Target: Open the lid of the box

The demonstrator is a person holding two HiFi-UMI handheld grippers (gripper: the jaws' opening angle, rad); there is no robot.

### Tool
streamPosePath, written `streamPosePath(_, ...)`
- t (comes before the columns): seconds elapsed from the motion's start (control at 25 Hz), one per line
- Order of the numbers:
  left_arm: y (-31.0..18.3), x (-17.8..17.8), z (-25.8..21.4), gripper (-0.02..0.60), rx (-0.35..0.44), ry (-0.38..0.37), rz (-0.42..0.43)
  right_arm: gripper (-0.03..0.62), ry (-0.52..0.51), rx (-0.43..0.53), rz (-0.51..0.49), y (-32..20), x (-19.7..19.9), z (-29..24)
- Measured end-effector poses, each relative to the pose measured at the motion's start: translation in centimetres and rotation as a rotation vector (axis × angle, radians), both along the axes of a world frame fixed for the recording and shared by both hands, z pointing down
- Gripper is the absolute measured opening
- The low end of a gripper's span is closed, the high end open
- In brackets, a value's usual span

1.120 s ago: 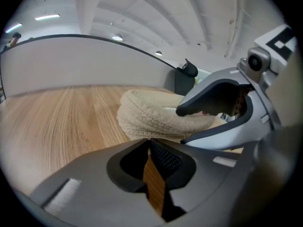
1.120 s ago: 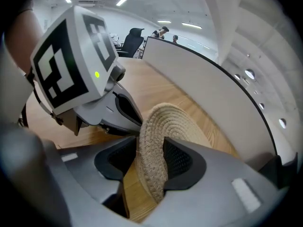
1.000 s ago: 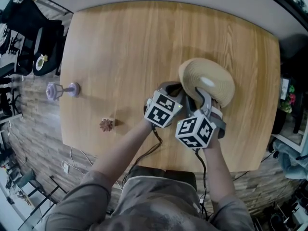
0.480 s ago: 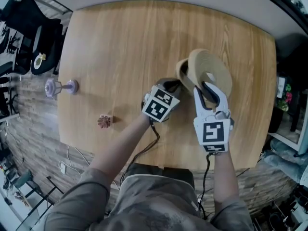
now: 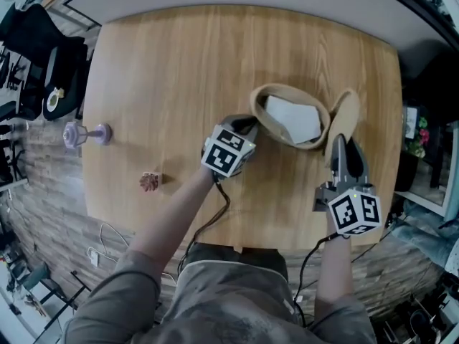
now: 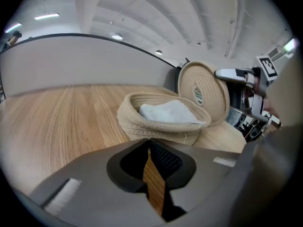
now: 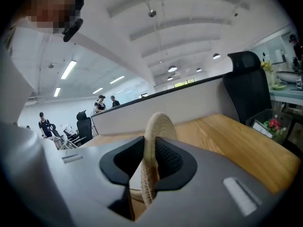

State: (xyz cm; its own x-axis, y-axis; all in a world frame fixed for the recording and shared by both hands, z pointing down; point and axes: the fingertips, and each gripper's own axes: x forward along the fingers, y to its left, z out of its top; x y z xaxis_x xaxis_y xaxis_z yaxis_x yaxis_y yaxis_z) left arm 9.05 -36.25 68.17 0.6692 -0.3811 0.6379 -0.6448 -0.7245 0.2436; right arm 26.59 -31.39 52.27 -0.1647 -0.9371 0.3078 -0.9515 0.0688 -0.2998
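- Right of the box [image 5: 287,89], the lid [image 5: 347,113] now stands on edge, lifted clear since a second ago.
- Right gripper [image 5: 338,143] jaws are closing on its rim.
- Left gripper [image 5: 249,125], jaws together and empty, sits just beside the box's left wall.

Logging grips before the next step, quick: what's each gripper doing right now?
Left gripper: shut, holding nothing.
Right gripper: jaws closing on the lid, gripped edge-on between them.
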Motion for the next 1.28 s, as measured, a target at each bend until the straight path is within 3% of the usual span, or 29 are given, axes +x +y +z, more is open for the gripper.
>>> streamPosePath(0.36,0.3,-1.8,0.0,0.002,-0.020,-0.034,-0.034,0.083,0.000,0.056,0.010,1.2,0.0,-2.1)
streamPosePath(0.56,1.3,-3.1,-4.4,0.002,0.023,-0.046,-0.065,0.083,-0.007,0.118,-0.017,1.3,0.1,-7.3)
streamPosePath(0.88,0.6,-4.6,-18.7,0.002,0.260,0.025,-0.086,0.083,0.075,0.276,-0.078,2.8,-1.5,-17.7)
streamPosePath(1.08,1.7,-6.4,-27.6,0.002,0.421,0.082,-0.109,0.083,0.174,0.358,-0.104,5.8,-2.9,-23.7)
streamPosePath(1.28,3.9,-7.8,-34.7,0.002,0.562,0.114,-0.108,0.084,0.205,0.422,-0.105,8.8,-3.5,-28.6)
